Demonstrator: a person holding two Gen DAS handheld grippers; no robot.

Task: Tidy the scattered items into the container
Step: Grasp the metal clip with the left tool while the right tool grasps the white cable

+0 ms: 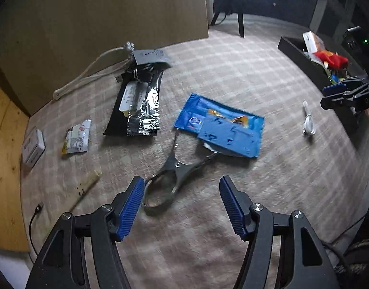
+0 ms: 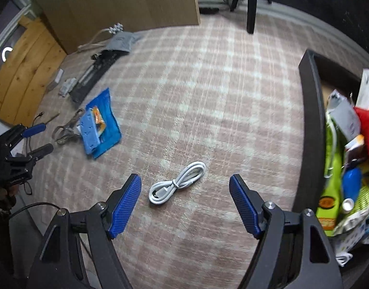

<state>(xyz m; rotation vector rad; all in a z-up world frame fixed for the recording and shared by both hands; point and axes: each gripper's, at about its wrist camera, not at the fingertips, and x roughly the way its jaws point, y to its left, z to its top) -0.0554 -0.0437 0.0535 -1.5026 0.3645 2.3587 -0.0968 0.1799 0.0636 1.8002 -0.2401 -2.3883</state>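
Both grippers gape: left gripper (image 1: 182,203) over what looks like tongs (image 1: 171,180), right gripper (image 2: 185,202) above white cable (image 2: 177,183).

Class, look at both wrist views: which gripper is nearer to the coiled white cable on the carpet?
Right. The right gripper hangs open directly over the coiled white cable, which lies between its fingers. The left gripper is off to the side, open, above the metal tool.

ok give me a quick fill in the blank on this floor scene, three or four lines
1. The coiled cable lying between the right gripper fingers is ____ in colour.
2. The metal tongs lie partly under a ____ packet.
3. Both grippers, left gripper included, have their jaws ____.
4. The dark container sits to the ____ of the cable in the right wrist view.

Missing words: white; blue; open; right
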